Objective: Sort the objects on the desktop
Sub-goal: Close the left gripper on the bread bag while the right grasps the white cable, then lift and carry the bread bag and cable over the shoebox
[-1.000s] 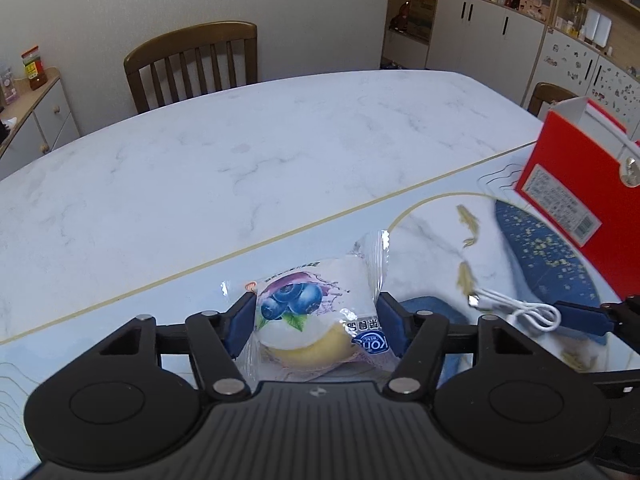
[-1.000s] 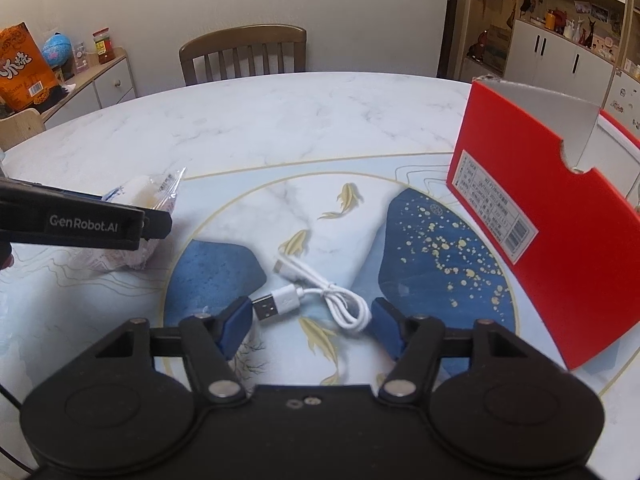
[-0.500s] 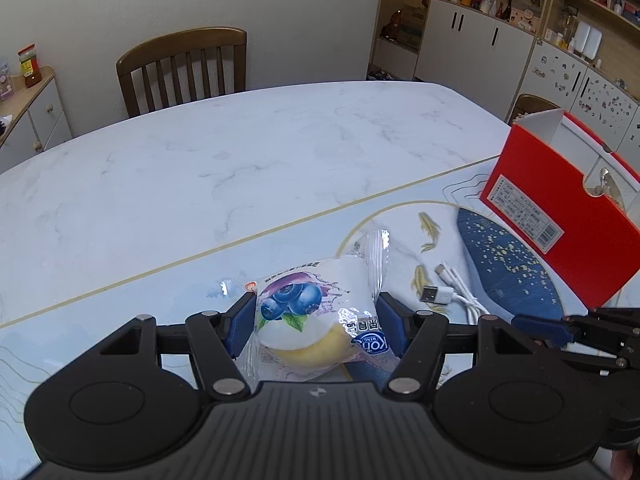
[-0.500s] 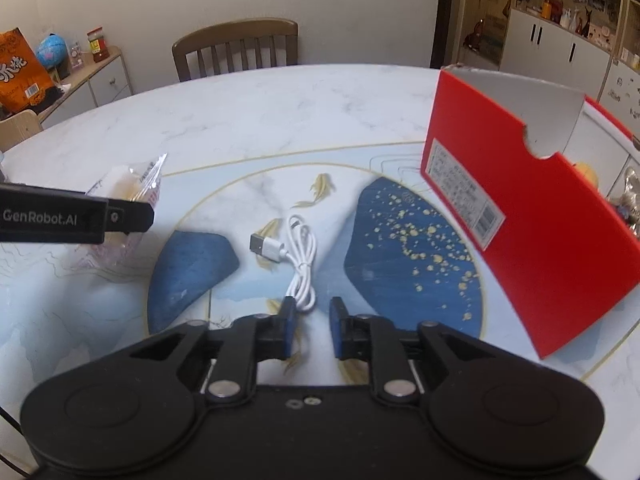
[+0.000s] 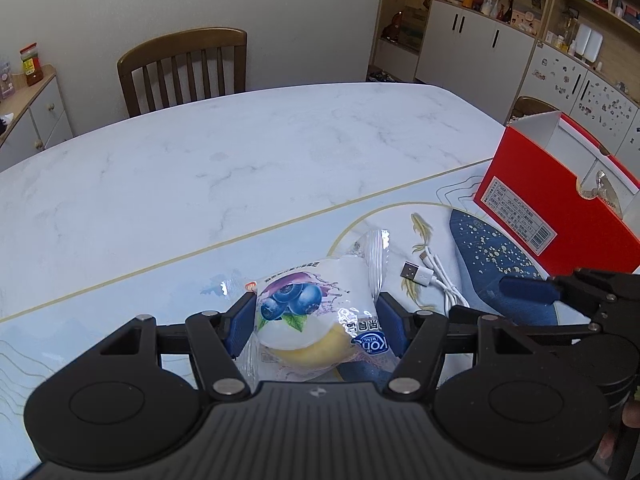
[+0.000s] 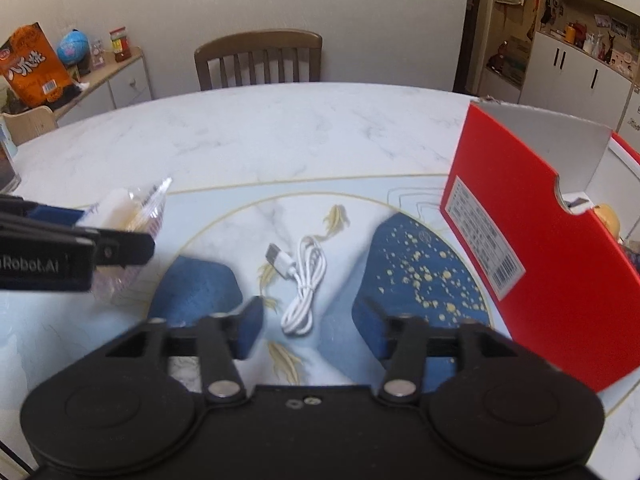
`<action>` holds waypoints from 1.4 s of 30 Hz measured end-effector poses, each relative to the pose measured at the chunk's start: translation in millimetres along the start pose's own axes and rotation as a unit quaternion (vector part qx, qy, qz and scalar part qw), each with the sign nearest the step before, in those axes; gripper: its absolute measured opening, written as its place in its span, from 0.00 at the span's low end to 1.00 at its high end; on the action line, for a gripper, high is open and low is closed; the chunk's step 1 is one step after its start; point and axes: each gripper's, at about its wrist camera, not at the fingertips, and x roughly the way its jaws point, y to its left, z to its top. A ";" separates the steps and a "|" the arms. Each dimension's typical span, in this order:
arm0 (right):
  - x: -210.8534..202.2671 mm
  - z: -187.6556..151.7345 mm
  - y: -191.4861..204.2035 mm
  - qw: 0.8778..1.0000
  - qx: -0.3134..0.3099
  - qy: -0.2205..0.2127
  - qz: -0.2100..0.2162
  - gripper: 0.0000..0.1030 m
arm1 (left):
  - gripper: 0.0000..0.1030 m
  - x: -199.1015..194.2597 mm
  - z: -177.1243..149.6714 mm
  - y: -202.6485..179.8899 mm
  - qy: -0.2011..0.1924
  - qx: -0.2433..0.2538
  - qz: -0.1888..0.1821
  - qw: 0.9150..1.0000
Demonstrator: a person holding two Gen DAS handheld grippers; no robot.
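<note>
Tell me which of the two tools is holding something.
The left tool: its blue pads press on a blueberry snack packet. The right tool stands open and empty, with the white cable lying on the mat ahead of it.

Your right gripper [image 6: 310, 330] has just been opening; its 2 blue pads stand apart with nothing between them, the white USB cable [image 6: 302, 282] coiled on the mat [image 6: 420, 276] just ahead. Red box [image 6: 532, 256] at right. Left gripper [image 6: 76, 248] holds a wrapped snack [image 6: 132, 210].

marble table [image 5: 240, 168] | on it: mat [image 6: 420, 272], cable [image 6: 304, 280], red box [image 6: 532, 248]
</note>
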 end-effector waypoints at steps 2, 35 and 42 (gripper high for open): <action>6.7 1.7 1.3 1.000 -0.005 0.005 -0.001 0.58 | 0.62 0.6 0.1 0.2 0.000 -0.002 0.001 1.000; -40.8 8.4 -44.3 1.000 0.015 -0.003 0.019 0.11 | 0.62 -17.1 16.2 -50.3 -0.013 0.009 -0.053 0.998; -73.0 5.9 -66.3 1.000 0.016 -0.009 0.025 0.10 | 0.62 -25.6 12.7 -73.9 -0.001 0.007 -0.086 0.996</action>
